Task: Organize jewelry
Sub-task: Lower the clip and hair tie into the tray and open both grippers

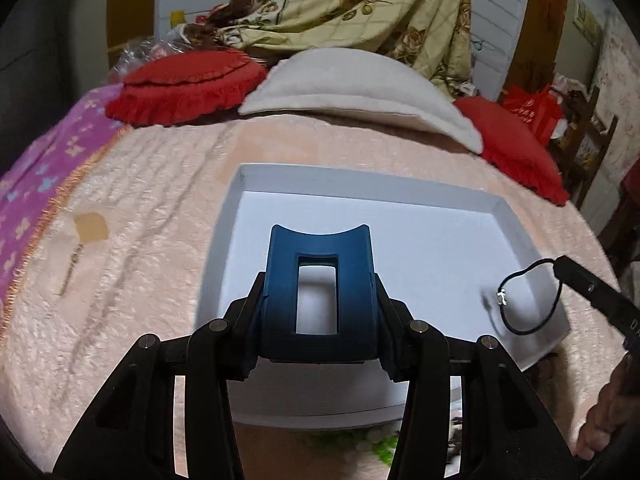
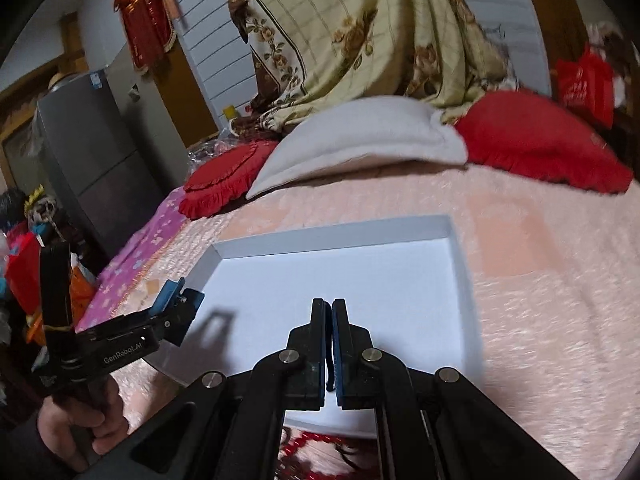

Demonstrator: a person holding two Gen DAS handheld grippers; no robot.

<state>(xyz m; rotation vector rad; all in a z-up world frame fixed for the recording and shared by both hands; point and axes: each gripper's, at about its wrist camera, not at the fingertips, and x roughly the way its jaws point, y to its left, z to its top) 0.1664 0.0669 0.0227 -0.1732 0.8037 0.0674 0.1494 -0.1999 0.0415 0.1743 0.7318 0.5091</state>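
A white shallow box lies on the pink bed cover; it also shows in the right wrist view. My right gripper is shut on a black cord necklace with a small silver pendant; the loop hangs over the box's right part. In the right wrist view only a dark strand shows between the blue pads. My left gripper is shut and holds nothing, over the box's near left part. It also appears in the right wrist view. A thin earring-like piece lies on the cover at left.
A white pillow and red cushions lie beyond the box. A purple blanket covers the bed's left side. A yellowish patch lies near the thin piece. A grey fridge stands left of the bed.
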